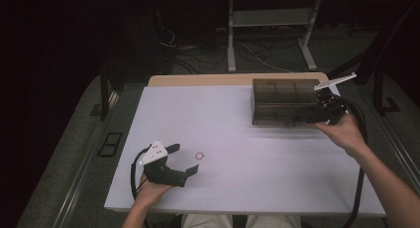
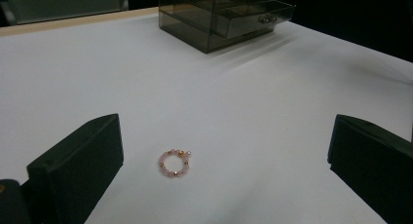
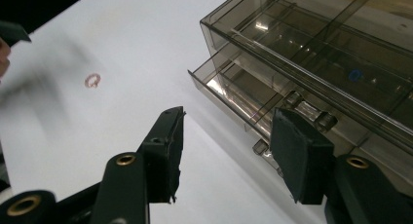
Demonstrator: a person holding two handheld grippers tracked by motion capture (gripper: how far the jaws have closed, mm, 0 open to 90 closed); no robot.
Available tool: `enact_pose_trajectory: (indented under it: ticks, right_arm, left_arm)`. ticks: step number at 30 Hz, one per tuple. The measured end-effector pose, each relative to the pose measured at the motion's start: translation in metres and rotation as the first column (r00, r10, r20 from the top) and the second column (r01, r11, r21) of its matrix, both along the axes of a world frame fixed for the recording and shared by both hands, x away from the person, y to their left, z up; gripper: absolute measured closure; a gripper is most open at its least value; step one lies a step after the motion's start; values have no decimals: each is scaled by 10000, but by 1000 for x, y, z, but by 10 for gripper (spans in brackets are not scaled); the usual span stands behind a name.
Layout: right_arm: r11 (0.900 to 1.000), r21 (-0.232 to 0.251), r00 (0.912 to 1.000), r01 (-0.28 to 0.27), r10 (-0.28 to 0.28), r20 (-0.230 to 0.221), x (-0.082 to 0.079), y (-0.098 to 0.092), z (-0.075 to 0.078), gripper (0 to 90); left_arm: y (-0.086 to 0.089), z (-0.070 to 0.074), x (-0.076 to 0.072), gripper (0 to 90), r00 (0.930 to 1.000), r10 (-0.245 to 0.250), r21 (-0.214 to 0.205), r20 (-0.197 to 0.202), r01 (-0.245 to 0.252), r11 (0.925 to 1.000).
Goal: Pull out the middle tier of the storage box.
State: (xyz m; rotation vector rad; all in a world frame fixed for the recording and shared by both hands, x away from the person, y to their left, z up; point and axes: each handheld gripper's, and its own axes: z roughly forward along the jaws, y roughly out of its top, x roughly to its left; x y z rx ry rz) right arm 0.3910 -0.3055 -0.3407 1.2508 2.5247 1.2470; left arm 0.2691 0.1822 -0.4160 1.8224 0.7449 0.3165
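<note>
A small pink bead ring [image 1: 199, 155] lies on the white table [image 1: 237, 178] at the front left. In the left gripper view the ring [image 2: 174, 164] sits on the table between my wide-apart black jaws; the left gripper [image 2: 226, 136] is open and does not touch it. From above, the left gripper [image 1: 186, 158] rests just left of the ring. At the back right stands a smoky clear drawer box [image 1: 285, 101] with one drawer [image 3: 229, 83] pulled partly out. My right gripper [image 3: 229, 117] hovers open at that drawer's front, its right jaw next to the knob [image 3: 311, 112], holding nothing.
The box [image 2: 214, 19] has several compartments; a small blue item [image 3: 355, 74] lies inside one. The ring [image 3: 92, 80] shows far off on the table in the right gripper view. Beyond the table's far edge are cables on the floor and a white stand [image 1: 270, 20].
</note>
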Motion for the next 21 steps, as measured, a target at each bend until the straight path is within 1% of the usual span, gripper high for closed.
enact_pose_trajectory:
  ticks: [5, 9, 11, 14, 17, 19, 21]
  right_arm:
    - [9993, -282, 9996, -235, 239, 154, 6, 0, -6, 455]
    - [9987, -327, 9987, -381, 392, 322, 8, -2, -13, 455]
    - [9987, -273, 9985, -437, 446, 320, 9, -4, -18, 459]
    - [9978, -364, 9970, -556, 574, 518, 9, -6, -25, 475]
    - [9970, -511, 9965, -574, 604, 576, 11, -7, -31, 474]
    - [9961, -708, 9962, -536, 582, 649, 12, -7, -34, 473]
    - [9956, -750, 9958, -566, 617, 676, 12, -6, -35, 473]
  left_arm:
    - [0, 0, 0, 0, 10000, 13, -18, 5, -13, 10000]
    - [1, 0, 0, 0, 10000, 24, -10, 25, -24, 10000]
    - [1, 0, 0, 0, 10000, 20, -10, 23, -20, 10000]
    - [1, 0, 0, 0, 10000, 21, -32, 15, -21, 10000]
    - [0, 0, 0, 0, 10000, 4, -13, -4, -4, 10000]
    - [0, 0, 0, 0, 10000, 7, -2, 0, -7, 10000]
    - [0, 0, 1, 0, 10000, 38, 4, -1, -38, 10000]
